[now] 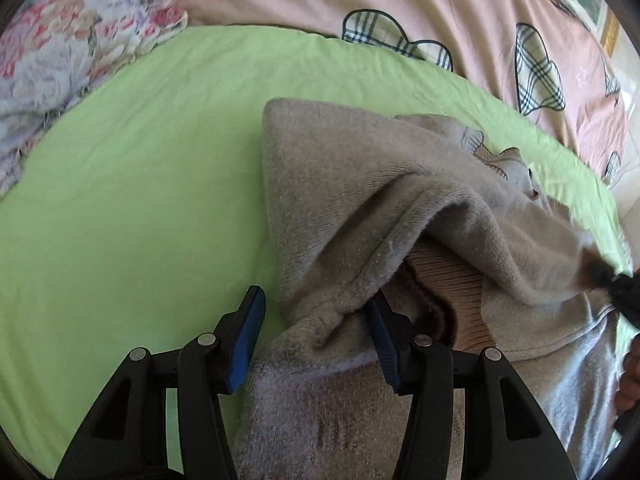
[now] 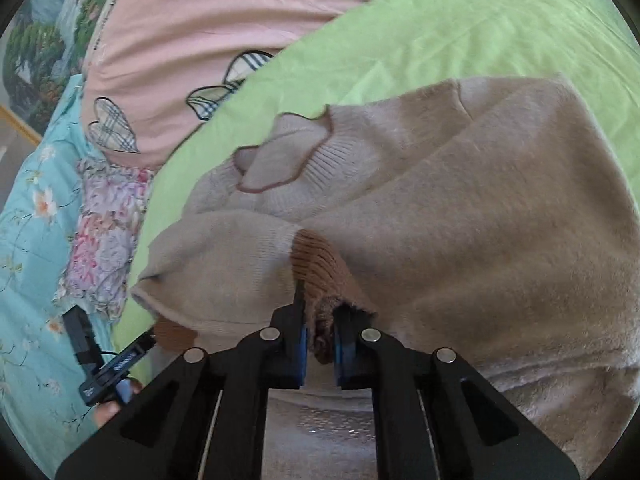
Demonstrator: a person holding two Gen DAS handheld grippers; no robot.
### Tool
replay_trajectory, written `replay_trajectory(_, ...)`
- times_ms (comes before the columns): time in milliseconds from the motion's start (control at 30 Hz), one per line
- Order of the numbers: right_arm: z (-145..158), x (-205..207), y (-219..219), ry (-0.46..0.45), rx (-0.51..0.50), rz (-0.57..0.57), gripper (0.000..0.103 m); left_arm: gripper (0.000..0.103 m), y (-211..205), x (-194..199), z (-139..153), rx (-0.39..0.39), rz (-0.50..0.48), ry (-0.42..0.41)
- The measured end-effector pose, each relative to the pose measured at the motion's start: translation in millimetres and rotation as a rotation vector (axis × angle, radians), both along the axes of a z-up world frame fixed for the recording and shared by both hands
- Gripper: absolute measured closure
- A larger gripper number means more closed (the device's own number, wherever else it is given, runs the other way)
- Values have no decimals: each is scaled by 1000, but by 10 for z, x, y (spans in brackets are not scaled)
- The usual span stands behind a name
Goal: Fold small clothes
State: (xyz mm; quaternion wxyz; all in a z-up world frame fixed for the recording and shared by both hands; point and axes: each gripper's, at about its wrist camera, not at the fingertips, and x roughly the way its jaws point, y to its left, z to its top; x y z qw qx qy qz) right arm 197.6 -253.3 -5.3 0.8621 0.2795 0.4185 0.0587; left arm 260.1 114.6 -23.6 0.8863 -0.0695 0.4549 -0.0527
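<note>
On green sheet (image 1: 140,184), right fingers (image 2: 303,340) clenched on sweater (image 2: 460,220) cuff, left fingers (image 1: 248,340) released, straddling fabric.

Left gripper (image 1: 316,336): pitched down toward the bed, jaws apart, blue pads (image 1: 246,340) standing off the fabric bunched between them; no clamp visible. Right gripper (image 2: 320,340): also angled down, jaws nearly together, pinching a fold of the sweater (image 2: 460,220) at its brown ribbed edge. A hand (image 1: 628,380) shows at the right margin of the left wrist view.
</note>
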Motion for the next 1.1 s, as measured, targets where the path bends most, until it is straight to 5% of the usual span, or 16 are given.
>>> replay_trajectory(200, 737, -532, -440, -235, 32, -110, 93, 50, -9, -84, 33, 9, 1, -12)
replay_trajectory(600, -18, -716, -692, 71, -131, -118, 93, 52, 124, -331, 23, -76, 101, -35)
replay_trajectory(733, 41, -821, -642, 91, -265, -99, 96, 51, 151, -382, 29, -105, 86, -56)
replay_trajectory(967, 325, -956, -631, 10, -274, -113, 97, 52, 69, -357, 85, -81, 65, -67)
replay_trajectory(1100, 187, -905, -649, 142, -376, -104, 97, 50, 97, -344, 35, -101, 71, -56)
